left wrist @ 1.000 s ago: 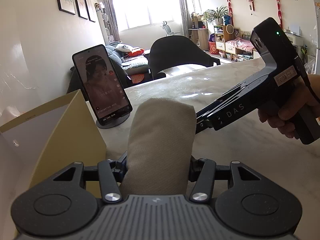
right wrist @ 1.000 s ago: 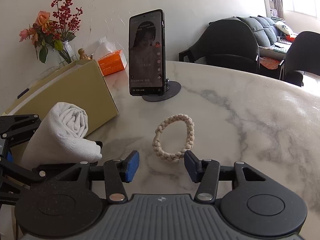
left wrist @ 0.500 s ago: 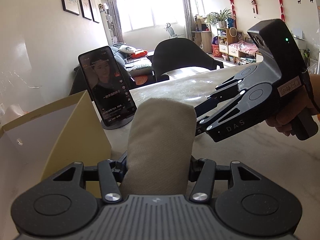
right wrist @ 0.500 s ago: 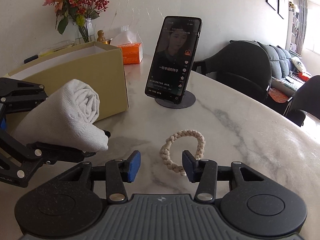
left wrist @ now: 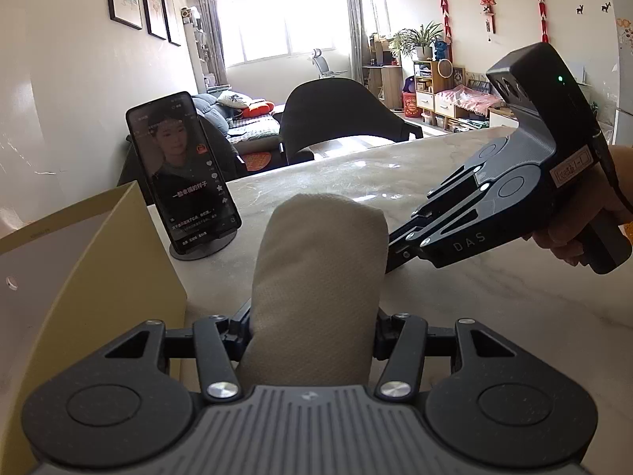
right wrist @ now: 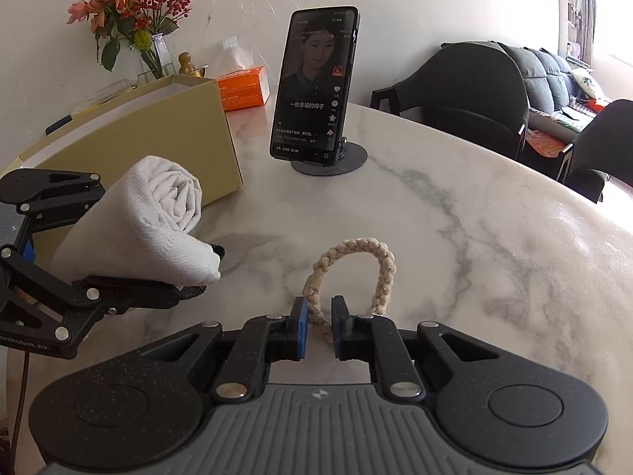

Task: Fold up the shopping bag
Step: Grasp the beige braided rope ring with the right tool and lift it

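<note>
The shopping bag point(left wrist: 316, 269) is a cream cloth roll, and my left gripper point(left wrist: 312, 328) is shut on it, holding it tilted above the marble table point(right wrist: 474, 217). In the right wrist view the bag point(right wrist: 134, 221) shows its spiral end at the left, with a left finger point(right wrist: 130, 297) under it. A braided rope ring point(right wrist: 356, 265) stands up on edge. My right gripper point(right wrist: 318, 324) has its jaws closing on the ring's near side, with the blue pads against the rope. From the left wrist view the right gripper's tips are hidden behind the bag.
A phone on a round stand point(right wrist: 316, 87) stands at the table's middle. An open yellow box point(right wrist: 158, 126) sits left of it, with an orange tissue box point(right wrist: 241, 89) and a vase of flowers point(right wrist: 130, 19) behind. Dark chairs point(right wrist: 467, 95) line the far edge.
The right gripper's jaws have narrowed from wide apart to tight around the rope ring, which has come up from lying flat to standing on edge. The left gripper still holds the bag.
</note>
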`<state>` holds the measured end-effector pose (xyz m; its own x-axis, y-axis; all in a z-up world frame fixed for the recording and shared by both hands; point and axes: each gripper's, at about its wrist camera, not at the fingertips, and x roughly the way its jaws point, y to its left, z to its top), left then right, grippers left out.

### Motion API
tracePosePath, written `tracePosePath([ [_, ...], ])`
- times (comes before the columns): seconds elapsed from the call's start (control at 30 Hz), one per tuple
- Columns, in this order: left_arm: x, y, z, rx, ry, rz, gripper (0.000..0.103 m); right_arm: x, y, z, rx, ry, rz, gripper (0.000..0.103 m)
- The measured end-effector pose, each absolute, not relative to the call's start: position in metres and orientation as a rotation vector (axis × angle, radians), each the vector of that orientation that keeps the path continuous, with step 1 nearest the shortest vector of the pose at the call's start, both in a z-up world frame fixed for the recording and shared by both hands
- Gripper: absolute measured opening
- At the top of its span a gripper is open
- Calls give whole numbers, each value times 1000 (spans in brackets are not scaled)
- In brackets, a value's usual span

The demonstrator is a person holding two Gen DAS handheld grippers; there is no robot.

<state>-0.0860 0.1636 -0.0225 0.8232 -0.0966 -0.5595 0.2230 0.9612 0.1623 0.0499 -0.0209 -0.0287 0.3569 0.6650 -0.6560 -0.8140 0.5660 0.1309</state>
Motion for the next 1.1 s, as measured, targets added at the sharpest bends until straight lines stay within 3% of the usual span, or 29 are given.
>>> tracePosePath([
  [0.97,-61,103,-29,147,544,-503,54,-15,-142,-17,-107,875,891,22],
  [1.1,-58,101,-32,130,547,-522,54,-18,-149,-12,-82,854,867,29],
])
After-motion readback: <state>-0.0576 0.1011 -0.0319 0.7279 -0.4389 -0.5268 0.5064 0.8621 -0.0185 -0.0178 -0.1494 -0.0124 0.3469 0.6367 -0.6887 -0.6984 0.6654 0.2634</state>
